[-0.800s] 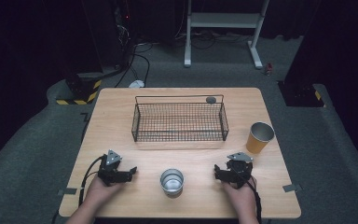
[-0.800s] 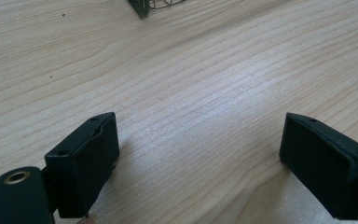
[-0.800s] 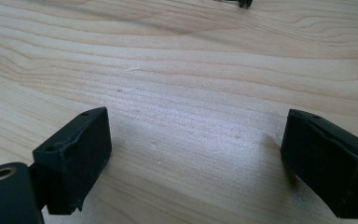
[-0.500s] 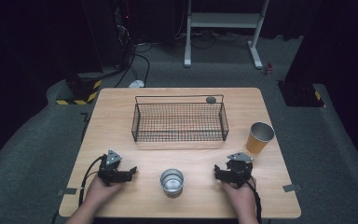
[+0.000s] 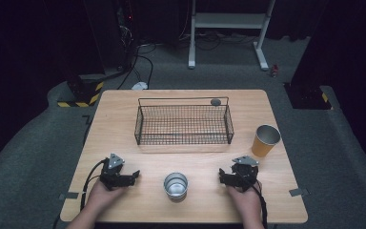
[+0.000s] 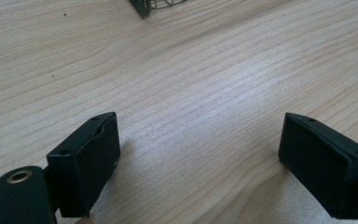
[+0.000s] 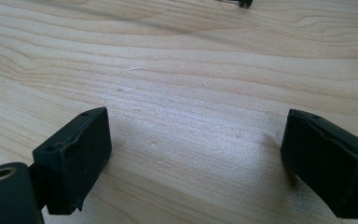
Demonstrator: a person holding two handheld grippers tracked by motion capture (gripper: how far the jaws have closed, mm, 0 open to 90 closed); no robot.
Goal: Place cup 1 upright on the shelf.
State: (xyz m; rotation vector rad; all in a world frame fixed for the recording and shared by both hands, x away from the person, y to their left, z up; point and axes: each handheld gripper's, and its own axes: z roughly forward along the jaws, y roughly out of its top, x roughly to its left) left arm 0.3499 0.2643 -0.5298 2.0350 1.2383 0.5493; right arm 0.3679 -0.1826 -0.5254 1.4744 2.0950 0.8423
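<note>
Your left tool [image 5: 132, 176] and right tool [image 5: 222, 175] rest on the near part of the wooden surface [image 5: 124, 124], jaws spread wide and empty, pointing inward toward the metal cup [image 5: 176, 185] that stands between them. The high view places the wire basket [image 5: 183, 125] mid-surface, an orange cup [image 5: 265, 140] upright to its right, and a small dark round object [image 5: 215, 101] behind the basket. The left gripper view gives bare wood grain between the jaws and one basket corner [image 6: 144, 7] at top; the right gripper view, wood grain likewise.

Matt pale wood table [image 5: 124, 119], black wire basket [image 5: 183, 125], shiny metal cup [image 5: 176, 184]
</note>
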